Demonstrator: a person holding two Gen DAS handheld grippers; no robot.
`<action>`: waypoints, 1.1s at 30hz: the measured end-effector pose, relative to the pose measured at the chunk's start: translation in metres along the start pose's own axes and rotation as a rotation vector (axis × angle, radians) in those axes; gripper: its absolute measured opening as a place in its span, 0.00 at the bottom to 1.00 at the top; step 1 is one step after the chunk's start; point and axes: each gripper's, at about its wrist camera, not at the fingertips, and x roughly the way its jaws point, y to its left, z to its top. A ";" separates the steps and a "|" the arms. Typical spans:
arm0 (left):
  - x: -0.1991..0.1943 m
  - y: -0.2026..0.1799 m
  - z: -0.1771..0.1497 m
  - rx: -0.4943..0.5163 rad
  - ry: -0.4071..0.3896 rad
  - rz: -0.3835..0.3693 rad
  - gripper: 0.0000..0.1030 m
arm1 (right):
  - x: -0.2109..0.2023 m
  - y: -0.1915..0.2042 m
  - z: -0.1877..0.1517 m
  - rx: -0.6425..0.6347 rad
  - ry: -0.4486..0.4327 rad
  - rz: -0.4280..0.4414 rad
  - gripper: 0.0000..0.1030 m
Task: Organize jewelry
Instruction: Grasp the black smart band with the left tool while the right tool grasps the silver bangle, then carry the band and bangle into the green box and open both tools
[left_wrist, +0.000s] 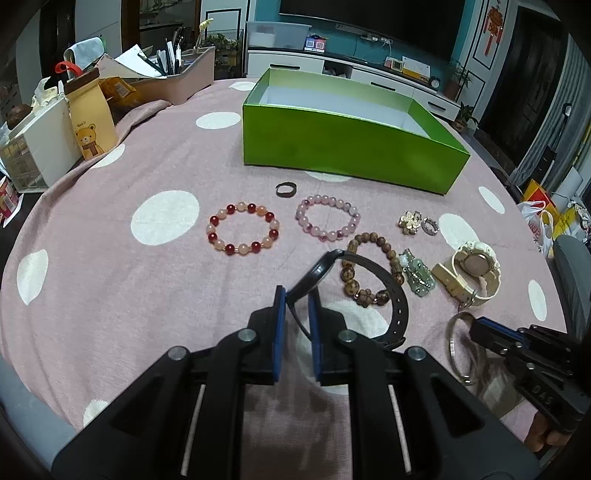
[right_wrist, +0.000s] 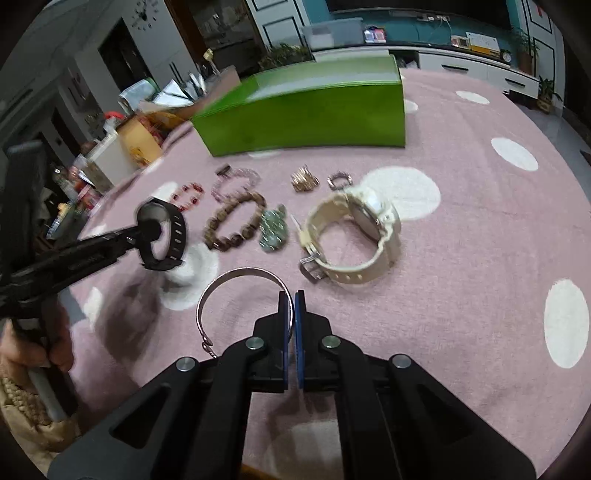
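Observation:
My left gripper (left_wrist: 297, 295) is shut on a black watch (left_wrist: 397, 295) and holds it above the pink cloth; it also shows in the right wrist view (right_wrist: 162, 236). My right gripper (right_wrist: 291, 299) is shut on a silver bangle (right_wrist: 229, 291), also in the left wrist view (left_wrist: 458, 347). An open green box (left_wrist: 343, 147) stands beyond. On the cloth lie a red bead bracelet (left_wrist: 242, 229), a pink bead bracelet (left_wrist: 327, 218), a wooden bead bracelet (left_wrist: 369, 269), a jade pendant (left_wrist: 417, 277), a cream watch (right_wrist: 351, 236), a gold brooch (left_wrist: 409, 221), a silver ring (left_wrist: 429, 225) and a dark ring (left_wrist: 286, 189).
The round table has a pink cloth with white dots (left_wrist: 166, 218). At the far left stand a bear-print bag (left_wrist: 90, 125), a white drawer unit (left_wrist: 40, 147) and a pen tray (left_wrist: 173, 81). Plastic bags (left_wrist: 543, 221) lie off the right edge.

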 end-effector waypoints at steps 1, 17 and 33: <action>-0.001 0.000 0.001 0.002 -0.002 -0.001 0.11 | -0.003 0.001 0.002 -0.003 -0.011 -0.001 0.03; -0.021 -0.013 0.070 0.041 -0.141 -0.034 0.11 | -0.034 -0.010 0.079 -0.019 -0.263 -0.078 0.03; 0.009 -0.023 0.168 0.037 -0.224 0.015 0.11 | -0.009 -0.030 0.161 -0.025 -0.354 -0.145 0.03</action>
